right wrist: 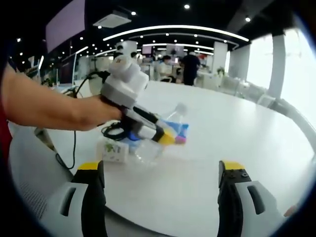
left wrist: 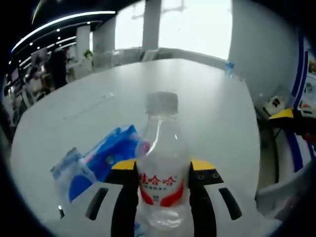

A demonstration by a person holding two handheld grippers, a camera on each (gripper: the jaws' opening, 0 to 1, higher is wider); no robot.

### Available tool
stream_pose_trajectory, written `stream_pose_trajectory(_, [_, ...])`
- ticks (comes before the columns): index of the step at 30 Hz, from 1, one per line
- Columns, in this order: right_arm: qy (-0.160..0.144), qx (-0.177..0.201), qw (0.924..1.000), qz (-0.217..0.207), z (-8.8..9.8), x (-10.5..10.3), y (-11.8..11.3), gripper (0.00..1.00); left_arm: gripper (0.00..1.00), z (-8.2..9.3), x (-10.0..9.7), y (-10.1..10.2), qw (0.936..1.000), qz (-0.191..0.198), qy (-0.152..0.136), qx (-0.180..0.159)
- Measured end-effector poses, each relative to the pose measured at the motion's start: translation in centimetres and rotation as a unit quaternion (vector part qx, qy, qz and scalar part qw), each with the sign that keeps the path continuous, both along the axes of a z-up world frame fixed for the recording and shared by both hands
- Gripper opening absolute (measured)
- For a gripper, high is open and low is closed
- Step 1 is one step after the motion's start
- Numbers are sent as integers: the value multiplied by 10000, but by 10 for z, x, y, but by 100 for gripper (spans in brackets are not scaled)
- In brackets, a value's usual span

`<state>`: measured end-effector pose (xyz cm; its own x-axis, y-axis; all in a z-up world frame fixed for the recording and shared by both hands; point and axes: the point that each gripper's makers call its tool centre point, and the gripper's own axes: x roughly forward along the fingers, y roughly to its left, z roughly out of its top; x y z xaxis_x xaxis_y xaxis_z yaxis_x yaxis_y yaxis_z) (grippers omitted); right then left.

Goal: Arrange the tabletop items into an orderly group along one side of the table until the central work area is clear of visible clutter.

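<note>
Water bottle upright on the table, between the left gripper jaws. At its nine o'clock, touching, a tissue pack. Far at one o'clock, near the table edge, a second bottle.

Stood in a large open office around a big white rounded tabletop, bare across most of its far stretch. Was lit from the far side in the left gripper view by bright, washed-out windows split by a pale column. Carried long curved light strips and small round spotlights on a dark ceiling in the right gripper view. Showed white chairs along the right edge, desks and people standing far off, a pale pillar at right.
</note>
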<state>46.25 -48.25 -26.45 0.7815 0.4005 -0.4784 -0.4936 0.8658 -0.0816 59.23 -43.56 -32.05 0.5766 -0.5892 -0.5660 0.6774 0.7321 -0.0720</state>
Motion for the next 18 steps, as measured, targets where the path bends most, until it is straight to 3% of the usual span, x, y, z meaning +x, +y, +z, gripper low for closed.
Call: stream_pose_trajectory(18, [48, 30, 10000, 72, -1, -2, 2, 95, 36, 25, -4, 13, 9991, -48, -288, -319])
